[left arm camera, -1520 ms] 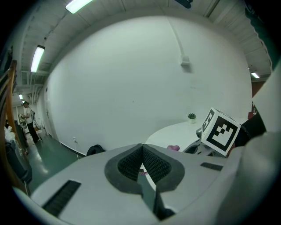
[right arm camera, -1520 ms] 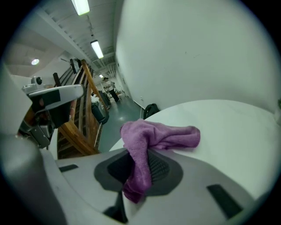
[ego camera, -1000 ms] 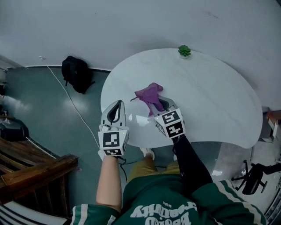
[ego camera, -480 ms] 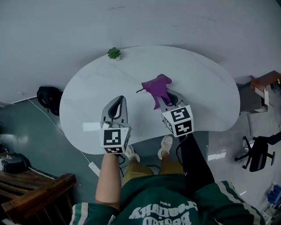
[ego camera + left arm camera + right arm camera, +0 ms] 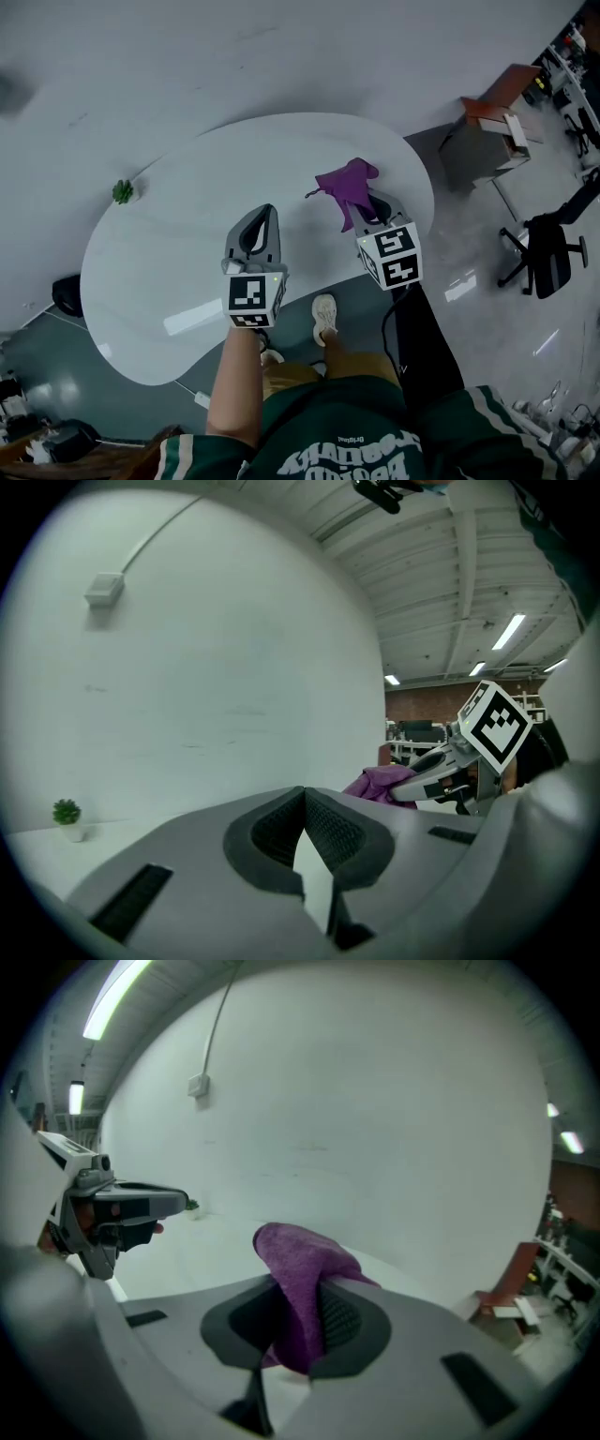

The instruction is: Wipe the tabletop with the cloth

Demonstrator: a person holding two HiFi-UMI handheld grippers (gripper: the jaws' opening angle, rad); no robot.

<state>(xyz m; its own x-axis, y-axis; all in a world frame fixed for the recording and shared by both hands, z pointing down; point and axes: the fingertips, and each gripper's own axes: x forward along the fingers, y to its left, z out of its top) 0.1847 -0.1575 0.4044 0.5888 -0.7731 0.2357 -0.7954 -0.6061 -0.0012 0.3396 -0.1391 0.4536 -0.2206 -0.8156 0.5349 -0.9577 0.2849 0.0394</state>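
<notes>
Swung leftward across the head view since a second ago: white table [image 5: 187, 253], its small green plant [image 5: 123, 191] now at the left edge instead of the far side. Cloth clamped in the right gripper, same as before.

Nearest, two grey plastic grippers, each topped by a black-and-white marker cube. Left gripper [image 5: 267, 212], over the table's near edge: dark ribbed pads pressed together at the tips, nothing between them. Right gripper [image 5: 371, 201]: closed tight on one purple cloth [image 5: 347, 186], soft and fuzzy like towelling, bunched into a rounded lump above the jaws, a tail hanging down between the pads. Cloth held in the air over the table's right end.

Beneath both, one smooth, glossy tabletop, rounded like a bean, with a single potted plant. Below its near edge, a pale shoe [image 5: 324, 317] on shiny grey floor. Farther right, one black office chair [image 5: 548, 258] and one brown-topped box [image 5: 487, 131].
</notes>
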